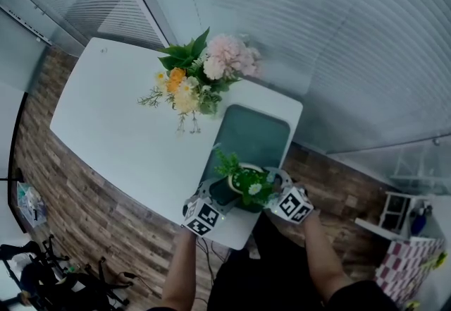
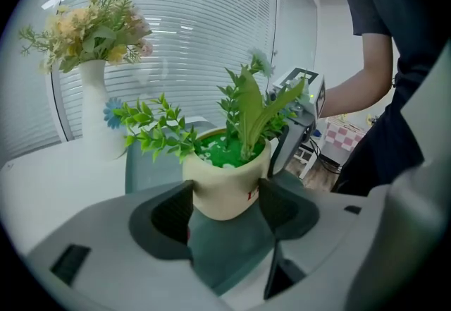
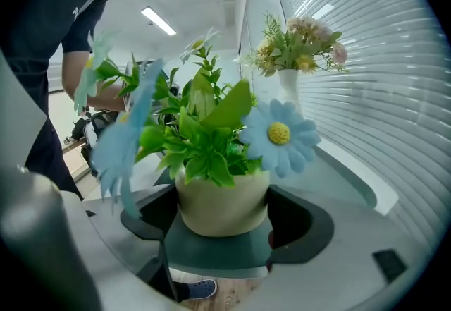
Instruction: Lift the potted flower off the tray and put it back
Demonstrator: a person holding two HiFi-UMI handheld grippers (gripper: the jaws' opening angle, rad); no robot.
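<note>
**Item: potted flower (image 1: 248,185), cream pot, green foliage, pale blue daisy.**

- Loc.: on the tray (image 1: 250,135), at its end nearest you. The head view shows it over the tray's near edge. Whether the base rests on the tray or sits just off it can't be told.
- Your left claw (image 1: 220,197): closed in on the pot from the tray's left side. In the left gripper view the dark pads (image 2: 173,211) sit one on each side of the pot wall, both touching it, with nothing else between them. The gap is only as wide as the pot.
- Your right claw (image 1: 273,186): same hold from the tray's right side. In the right gripper view its pads (image 3: 289,214) press both flanks of the pot, low on the wall.
- The two claws face each other across the pot. The right one shows just behind the foliage in the left gripper view.

**Item: tray, dark teal, rounded corners.** It lies flat on the white bench (image 1: 113,119), and its near end reaches the bench edge.

**Item: vase w/ bouquet (image 1: 201,73), white vase, pink, orange and cream blooms.** Upright on the bench just past the tray's far-left corner, well apart from the pot.

**Misc.:** wood-look floor (image 1: 77,211) below the tray's near edge, and a blue shoe (image 3: 197,290) on it in the right gripper view.
</note>
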